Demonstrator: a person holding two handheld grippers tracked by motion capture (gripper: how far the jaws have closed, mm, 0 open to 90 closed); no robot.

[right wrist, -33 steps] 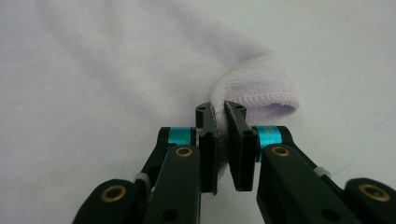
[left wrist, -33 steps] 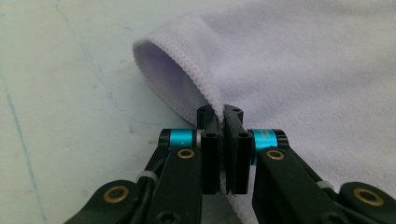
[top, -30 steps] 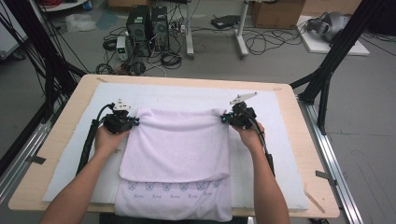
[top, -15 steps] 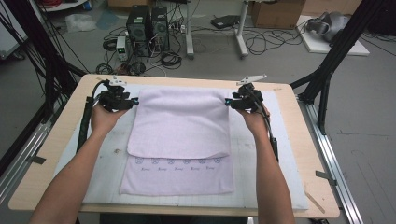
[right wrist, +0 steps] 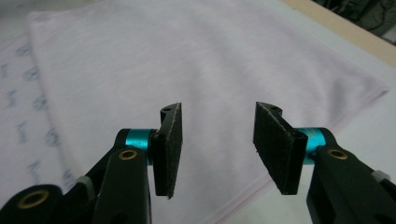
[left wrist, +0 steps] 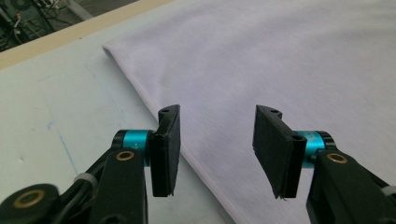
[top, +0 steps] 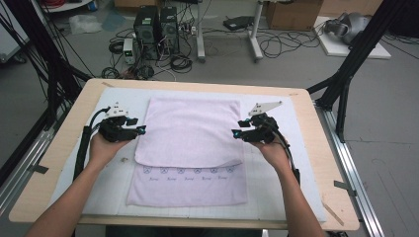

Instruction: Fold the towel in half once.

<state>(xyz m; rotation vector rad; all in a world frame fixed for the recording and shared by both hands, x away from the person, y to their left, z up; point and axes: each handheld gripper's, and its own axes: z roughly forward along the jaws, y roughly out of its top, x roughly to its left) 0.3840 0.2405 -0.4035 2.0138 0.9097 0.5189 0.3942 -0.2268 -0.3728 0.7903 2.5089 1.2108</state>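
Towel [top: 190,143] lies folded once on the table [top: 316,163]; my left gripper [top: 132,131] and right gripper [top: 240,133] hover open-jawed at its side edges. Likely next: grasp for a second fold.

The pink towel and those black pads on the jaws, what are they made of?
The towel looks like soft matte woven cotton: fine ribbed weave, stitched hem, limp fold. The pads look like dense black foam or rubber: dull, grainy faces and slightly ragged edges; which one is unclear.

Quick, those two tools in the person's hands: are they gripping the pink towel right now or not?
Left tool: open, holding nothing, jaws apart over the towel's left edge.
Right tool: open, holding nothing, jaws apart over its right edge.
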